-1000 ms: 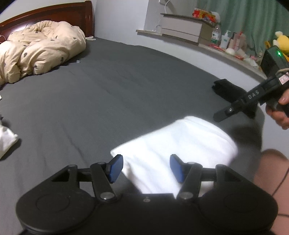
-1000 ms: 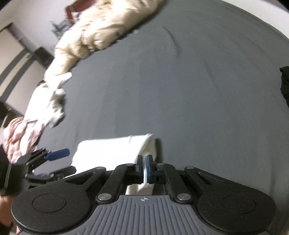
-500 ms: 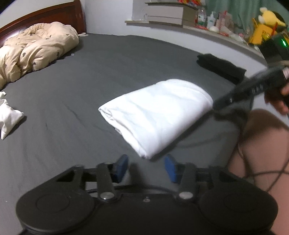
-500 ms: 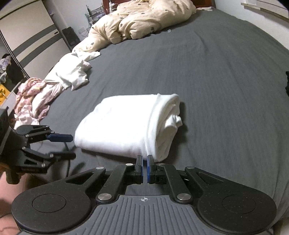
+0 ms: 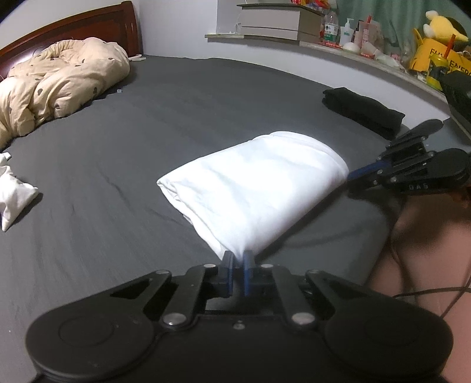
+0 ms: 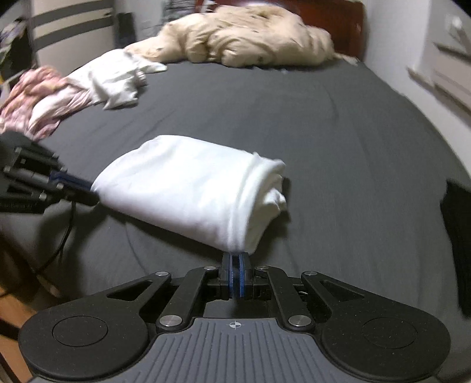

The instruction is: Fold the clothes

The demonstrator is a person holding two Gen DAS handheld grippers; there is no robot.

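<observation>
Folded white garment (image 5: 256, 188): a thick white bundle in the centre of the left wrist frame, lying on the dark grey bed sheet (image 5: 147, 123); in the right wrist frame it sits mid-frame (image 6: 191, 188) with its layered, rolled end turned to the right.
Left gripper (image 5: 238, 262): bottom centre of its own frame, blue fingers (image 5: 227, 265) drawn in on the near lower corner of the white bundle, with a thin wedge of cloth between them; from the right wrist frame it shows at the left edge (image 6: 73, 185), tip touching the bundle's left end.
Right gripper (image 6: 235, 265): bottom centre of its own frame, fingers pressed nearly together on the lower corner of the bundle's rolled end; in the left wrist frame it appears at the right edge (image 5: 362, 172), its tip at the bundle's right side.
Black folded garment (image 5: 362, 112): upper right of the left wrist frame, on the bed near the edge, apart from the white bundle.
Beige duvet (image 5: 59, 91): crumpled at the upper left, against the wooden headboard (image 5: 73, 29).
Other clothes: loose white garment (image 6: 114, 79) and a pink patterned one (image 6: 38, 100) in the upper left of the right wrist frame.
Window ledge (image 5: 338, 47): upper right, crowded with bottles and a yellow plush toy (image 5: 441, 26).
Person: bare leg (image 5: 426, 250) at the lower right of the left wrist frame.
</observation>
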